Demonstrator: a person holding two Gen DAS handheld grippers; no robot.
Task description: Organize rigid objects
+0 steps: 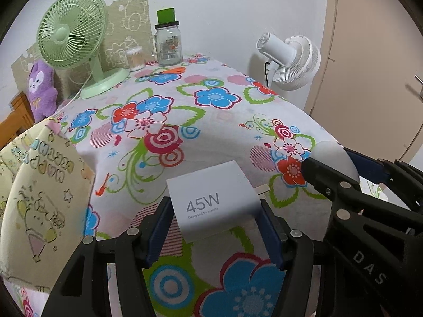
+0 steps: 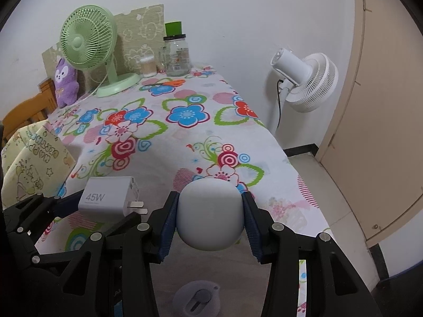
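Note:
A white 45W charger block [image 1: 211, 198] is clamped between the blue pads of my left gripper [image 1: 215, 220], held above the flowered tablecloth [image 1: 185, 121]. The same charger [image 2: 108, 196] shows at the left of the right wrist view, its plug prongs pointing right. My right gripper [image 2: 210, 214] is shut on a smooth white rounded case [image 2: 210, 211], also held above the cloth near the table's front right side. In the left wrist view the right gripper [image 1: 343, 169] enters from the right with the white case [image 1: 334, 157] partly hidden behind its finger.
At the table's far end stand a green desk fan [image 1: 71, 37], a glass jar with a green cap [image 1: 168, 39], a cotton-swab tub [image 1: 135, 58] and a purple plush [image 1: 42, 89]. Orange scissors [image 1: 169, 71] lie near the jar. A white floor fan [image 2: 304, 79] stands right; a yellow printed bag [image 1: 39, 198] left.

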